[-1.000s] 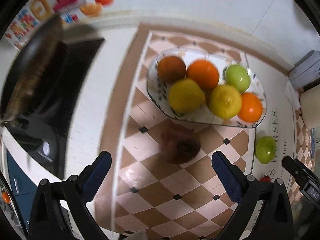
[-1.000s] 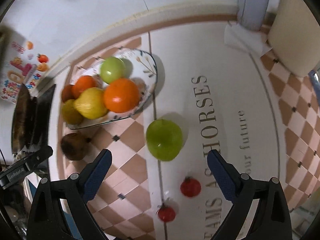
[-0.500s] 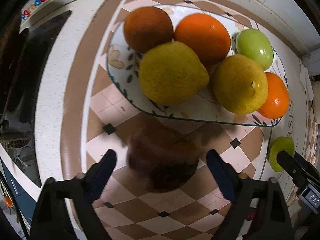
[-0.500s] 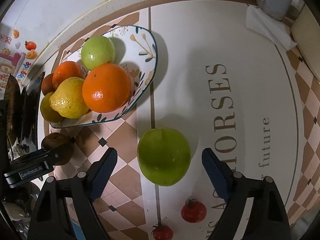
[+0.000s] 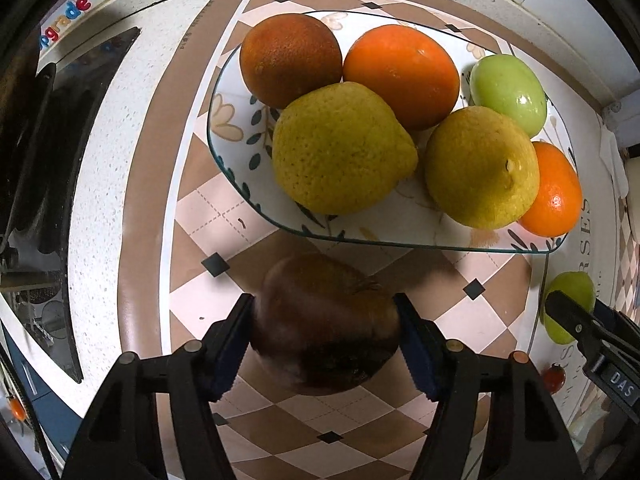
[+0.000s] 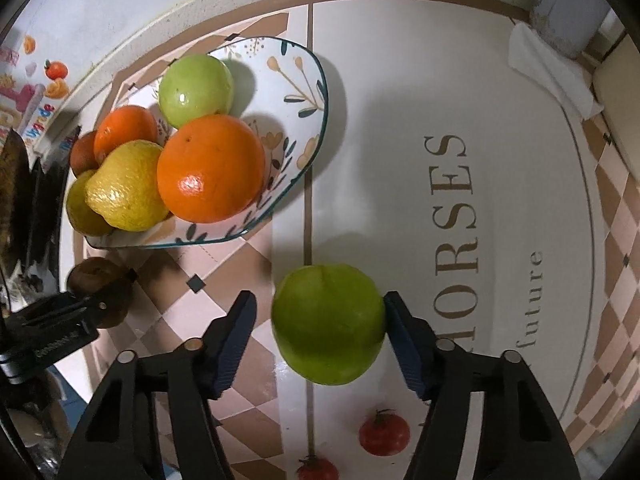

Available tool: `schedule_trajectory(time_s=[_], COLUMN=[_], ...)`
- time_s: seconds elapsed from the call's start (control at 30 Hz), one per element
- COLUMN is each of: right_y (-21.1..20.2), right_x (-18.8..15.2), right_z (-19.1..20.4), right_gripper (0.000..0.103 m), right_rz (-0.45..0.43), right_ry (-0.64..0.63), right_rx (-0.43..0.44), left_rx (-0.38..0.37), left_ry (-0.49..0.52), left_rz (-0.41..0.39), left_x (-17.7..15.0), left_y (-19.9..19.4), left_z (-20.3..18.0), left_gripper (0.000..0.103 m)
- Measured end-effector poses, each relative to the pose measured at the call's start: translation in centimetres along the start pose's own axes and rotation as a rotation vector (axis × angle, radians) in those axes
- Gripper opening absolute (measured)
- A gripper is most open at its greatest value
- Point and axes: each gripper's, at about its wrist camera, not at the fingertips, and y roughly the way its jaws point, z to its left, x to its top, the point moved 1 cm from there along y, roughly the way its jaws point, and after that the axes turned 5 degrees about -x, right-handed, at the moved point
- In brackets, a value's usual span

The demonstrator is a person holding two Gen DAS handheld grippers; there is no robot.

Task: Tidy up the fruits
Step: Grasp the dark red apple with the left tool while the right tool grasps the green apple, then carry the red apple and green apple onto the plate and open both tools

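A patterned fruit plate [image 5: 224,120] holds oranges, two lemons [image 5: 340,148] and a green apple [image 5: 508,92]; it also shows in the right wrist view [image 6: 304,80]. My left gripper [image 5: 324,344] is shut on a dark brown fruit [image 5: 324,328] that rests on the mat just in front of the plate. My right gripper [image 6: 320,336] straddles a green apple [image 6: 328,320] on the mat; its right pad touches the apple, and a small gap shows at the left pad. The brown fruit also shows in the right wrist view [image 6: 96,276].
Two small red tomatoes [image 6: 384,432] lie on the mat near the right gripper. A black stove [image 5: 48,160] sits left of the mat. A folded white cloth [image 6: 548,72] and containers stand at the back right.
Both grippers moved forward and down and narrowed. The left one closed onto the brown fruit. The right one closed in around the green apple.
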Motion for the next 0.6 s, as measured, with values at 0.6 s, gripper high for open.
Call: schedule_trajectory(time_s=[0.6], right_y=[-3.3], right_x=[0.5], right_z=[0.8], right_gripper=[0.058], right_rz=[-0.045], right_ry=[0.031], right_rx=[0.151], left_rx=[-0.158], left_ry=[-0.002], left_rz=[-0.045], left_x=[-2.0], left_y=[-7.3], left_z=[0.6], left_gripper=[0.066])
